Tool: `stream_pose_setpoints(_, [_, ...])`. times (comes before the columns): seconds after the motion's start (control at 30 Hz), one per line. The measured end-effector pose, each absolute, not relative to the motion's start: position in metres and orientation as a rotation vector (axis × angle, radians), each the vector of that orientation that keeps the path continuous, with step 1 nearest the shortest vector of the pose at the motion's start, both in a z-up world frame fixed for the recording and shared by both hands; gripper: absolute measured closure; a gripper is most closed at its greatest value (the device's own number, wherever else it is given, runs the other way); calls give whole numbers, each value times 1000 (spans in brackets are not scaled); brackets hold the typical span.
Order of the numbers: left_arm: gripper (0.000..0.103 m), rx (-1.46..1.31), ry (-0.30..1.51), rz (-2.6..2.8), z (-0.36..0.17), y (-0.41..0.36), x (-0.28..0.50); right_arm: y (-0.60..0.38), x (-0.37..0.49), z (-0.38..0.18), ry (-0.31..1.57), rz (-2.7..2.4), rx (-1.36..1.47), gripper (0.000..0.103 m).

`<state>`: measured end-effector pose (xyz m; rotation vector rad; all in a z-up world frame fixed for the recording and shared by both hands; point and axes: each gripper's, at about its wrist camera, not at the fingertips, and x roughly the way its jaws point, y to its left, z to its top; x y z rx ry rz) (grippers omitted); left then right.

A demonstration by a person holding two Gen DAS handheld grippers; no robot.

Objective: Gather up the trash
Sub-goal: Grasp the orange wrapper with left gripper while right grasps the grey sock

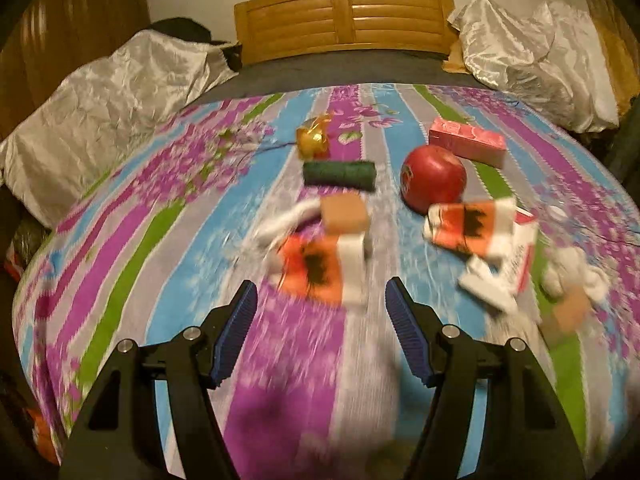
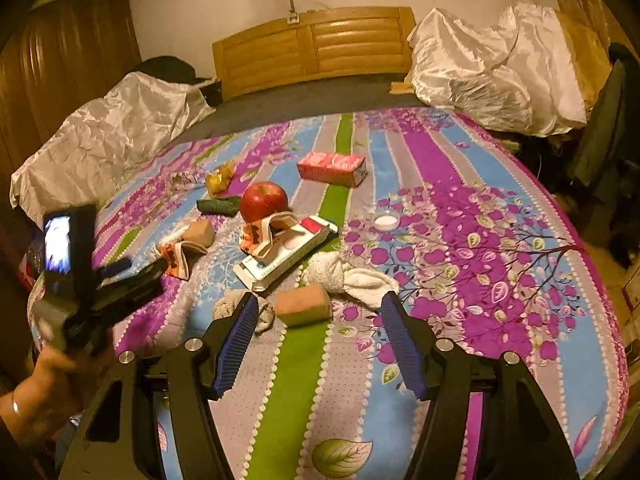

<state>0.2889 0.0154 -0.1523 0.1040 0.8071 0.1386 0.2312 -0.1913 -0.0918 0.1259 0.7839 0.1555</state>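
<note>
Both tongs are spread wide with nothing between the blue pads.

The left tongs (image 1: 320, 320) hover above the striped bedspread (image 1: 120, 248); this view is motion-blurred. Just ahead of them lies an orange-and-white wrapper (image 1: 320, 270), touching a tan block (image 1: 344, 214). A second orange-and-white wrapper (image 1: 468, 226) lies to the right, overlapping a red-and-white carton (image 1: 508, 268) and just in front of a red apple (image 1: 434, 178). Farther back are a dark green roll (image 1: 339, 175), a gold foil wrapper (image 1: 313, 142) and a pink box (image 1: 466, 142).

The right tongs (image 2: 320, 320) hover above the near part of the bed. A pink sponge (image 2: 304, 304) lies between and just beyond their tips, with a white cloth (image 2: 352, 276) just behind it and a grey crumpled wad (image 2: 230, 306) beside the left finger. A small white cap (image 2: 386, 222) lies apart, to the right. The left tongs also appear at the left edge of this view.
</note>
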Motion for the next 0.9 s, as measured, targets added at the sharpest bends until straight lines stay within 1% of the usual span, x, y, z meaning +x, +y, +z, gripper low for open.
stream_pose_setpoints(0.1, [39,172,845,164,-171,6,318,-190,239,-103,822,159,137,38])
stream_pose_setpoints(0.13, [44,179,866,177,-178,7,325,-189,241,-109,832,161,142,38])
stream_pose_setpoints(0.17, [69,176,886,182,-183,9,332,-189,244,-113,843,164,146,38])
stream_pose_setpoints(0.2, [78,162,918,181,-190,14,338,-188,245,-117,853,166,150,38])
stream_pose_setpoints(0.23, [84,142,914,187,-190,20,337,-188,248,-121,863,169,156,38])
stream_pose_setpoints(0.27, [92,99,888,189,-185,29,332,-188,250,-124,869,172,163,38])
stream_pose_setpoints(0.3, [97,76,876,189,-182,35,327,-189,252,-126,873,174,171,38])
stream_pose_setpoints(0.37, [99,20,853,179,-176,47,311,-193,255,-132,885,178,196,38])
stream_pose_setpoints(0.57, [99,-60,815,151,-167,69,255,-194,258,-143,910,195,228,38])
stream_pose_setpoints(0.7, [99,-29,816,120,-169,68,215,-184,259,-147,920,232,221,38])
stream_pose_setpoints(0.83, [99,28,811,104,-171,66,197,-169,261,-148,931,269,198,38])
stream_pose_setpoints(0.9, [99,0,805,94,-168,72,198,-161,260,-148,934,285,189,38])
